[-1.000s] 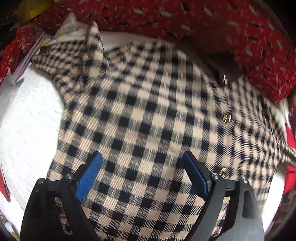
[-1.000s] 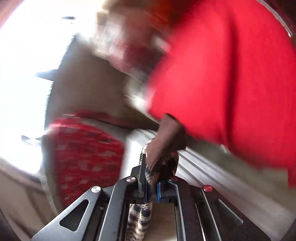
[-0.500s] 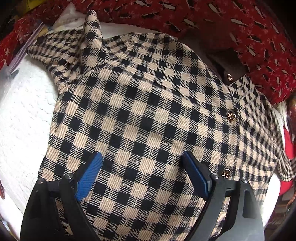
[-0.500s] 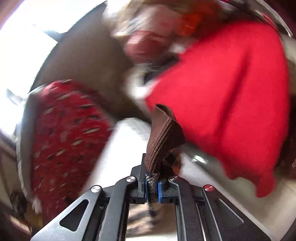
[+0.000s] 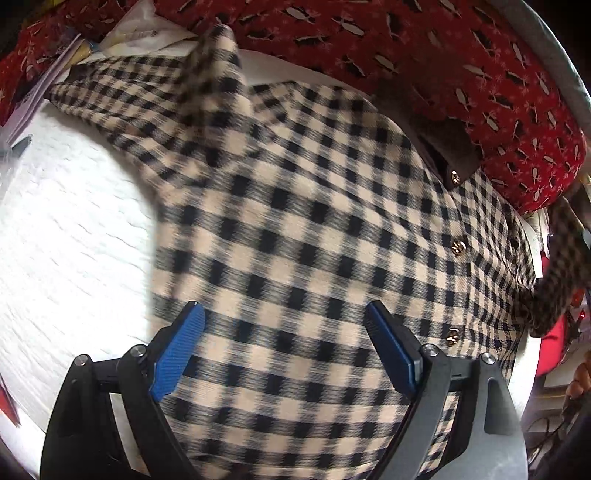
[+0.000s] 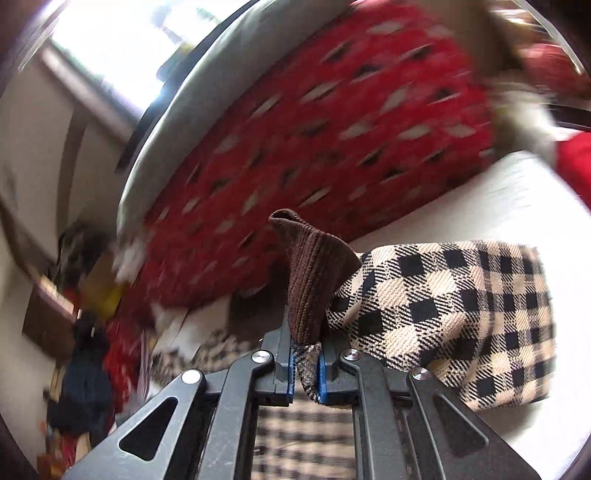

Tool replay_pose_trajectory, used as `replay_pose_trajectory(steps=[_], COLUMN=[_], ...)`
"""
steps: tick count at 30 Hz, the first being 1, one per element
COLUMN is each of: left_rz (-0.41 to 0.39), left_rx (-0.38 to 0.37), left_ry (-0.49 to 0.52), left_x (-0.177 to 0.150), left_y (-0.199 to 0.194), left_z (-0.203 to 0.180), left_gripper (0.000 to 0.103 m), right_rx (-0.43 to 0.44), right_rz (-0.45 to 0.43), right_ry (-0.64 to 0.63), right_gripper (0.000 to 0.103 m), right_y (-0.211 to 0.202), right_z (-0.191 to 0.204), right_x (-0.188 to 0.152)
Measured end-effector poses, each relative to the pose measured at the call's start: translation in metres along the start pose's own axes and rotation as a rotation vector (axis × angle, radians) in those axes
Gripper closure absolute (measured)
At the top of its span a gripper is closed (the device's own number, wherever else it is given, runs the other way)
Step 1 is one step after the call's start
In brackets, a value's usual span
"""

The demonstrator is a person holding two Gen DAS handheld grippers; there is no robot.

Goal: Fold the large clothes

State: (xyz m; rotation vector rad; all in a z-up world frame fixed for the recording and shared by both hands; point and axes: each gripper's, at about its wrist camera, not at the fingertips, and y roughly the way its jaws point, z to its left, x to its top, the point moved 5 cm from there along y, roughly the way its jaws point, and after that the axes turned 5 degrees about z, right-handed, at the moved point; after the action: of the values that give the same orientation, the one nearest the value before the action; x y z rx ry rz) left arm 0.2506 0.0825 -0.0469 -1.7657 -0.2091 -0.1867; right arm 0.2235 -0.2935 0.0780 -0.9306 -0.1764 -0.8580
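Note:
A beige-and-black checked jacket (image 5: 295, 229) with gold buttons and a brown collar (image 5: 447, 147) lies spread on a white bed cover (image 5: 66, 240). My left gripper (image 5: 284, 347) is open, its blue pads just above the jacket's lower part, holding nothing. My right gripper (image 6: 306, 363) is shut on the jacket's brown knit cuff (image 6: 314, 280), with the checked sleeve (image 6: 450, 314) draped to its right over the white cover.
A red patterned pillow (image 5: 461, 55) lies along the far edge of the bed, also seen in the right wrist view (image 6: 332, 140). Papers and a plastic bag (image 5: 122, 33) sit at the far left. Red cloth (image 5: 554, 339) shows at the right edge.
My right gripper has swung the held cuff and sleeve down towards the bed, over the jacket. My left gripper stays open over the jacket, shifted slightly to the left.

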Motion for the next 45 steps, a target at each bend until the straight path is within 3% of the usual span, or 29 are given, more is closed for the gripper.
replay_pose_trajectory(steps=[11, 12, 14, 15, 17, 19, 21, 24, 28, 31, 32, 33, 34, 36, 41, 45], left_rz=[-0.051, -0.054, -0.058, -0.057, -0.052, -0.042, -0.024, 0.031, 0.127, 0.051, 0.029, 0.010, 0.001, -0.006, -0.208, -0.217], left_rx=[-0.026, -0.025, -0.030, -0.036, -0.051, -0.067, -0.092, -0.141, -0.194, -0.132, -0.130, -0.132, -0.121, -0.105, -0.055, -0.076], left_ry=[-0.025, -0.026, -0.031, -0.033, -0.033, -0.026, -0.020, -0.015, -0.057, -0.083, -0.105, -0.118, -0.118, -0.125, -0.145, -0.191], left_x=[0.023, 0.023, 0.022, 0.021, 0.019, 0.017, 0.011, 0.011, 0.008, 0.019, 0.025, 0.029, 0.036, 0.045, 0.058, 0.060], left_y=[-0.041, -0.043, -0.047, -0.048, -0.046, -0.040, -0.032, -0.013, 0.018, 0.020, 0.018, 0.016, 0.014, 0.007, -0.051, -0.066], left_z=[0.102, 0.107, 0.114, 0.114, 0.110, 0.095, 0.067, 0.031, -0.007, -0.024, -0.027, -0.028, -0.031, -0.032, -0.013, 0.012], left_gripper=[0.014, 0.014, 0.014, 0.014, 0.014, 0.014, 0.014, 0.014, 0.013, 0.014, 0.019, 0.053, 0.099, 0.098, 0.099, 0.099], right_rx=[0.035, 0.035, 0.005, -0.005, -0.016, 0.001, 0.043, -0.018, -0.079, -0.079, -0.073, -0.069, -0.063, -0.042, 0.049, 0.225], right_rz=[0.265, 0.283, 0.343, 0.380, 0.458, 0.481, 0.438, 0.313, 0.252, 0.221, 0.204, 0.187, 0.167, 0.120, 0.076, 0.132], right_ry=[-0.227, -0.233, -0.232, -0.230, -0.225, -0.232, -0.251, -0.236, -0.107, 0.000, 0.038, 0.068, 0.098, 0.171, 0.353, 0.497], right_gripper=[0.092, 0.090, 0.073, 0.054, 0.052, 0.052, 0.052, 0.033, 0.033, 0.033, 0.033, 0.033, 0.033, 0.033, 0.029, 0.029], right_y=[0.127, 0.133, 0.150, 0.157, 0.165, 0.156, 0.128, 0.083, 0.040, 0.017, 0.006, -0.001, -0.009, -0.029, -0.046, -0.021], right_z=[0.152, 0.157, 0.161, 0.160, 0.156, 0.150, 0.141, 0.101, 0.029, -0.014, -0.031, -0.042, -0.053, -0.079, -0.122, -0.133], right_x=[-0.118, -0.129, -0.155, -0.166, -0.189, -0.198, -0.195, -0.174, -0.151, -0.141, -0.136, -0.133, -0.131, -0.124, -0.124, -0.137])
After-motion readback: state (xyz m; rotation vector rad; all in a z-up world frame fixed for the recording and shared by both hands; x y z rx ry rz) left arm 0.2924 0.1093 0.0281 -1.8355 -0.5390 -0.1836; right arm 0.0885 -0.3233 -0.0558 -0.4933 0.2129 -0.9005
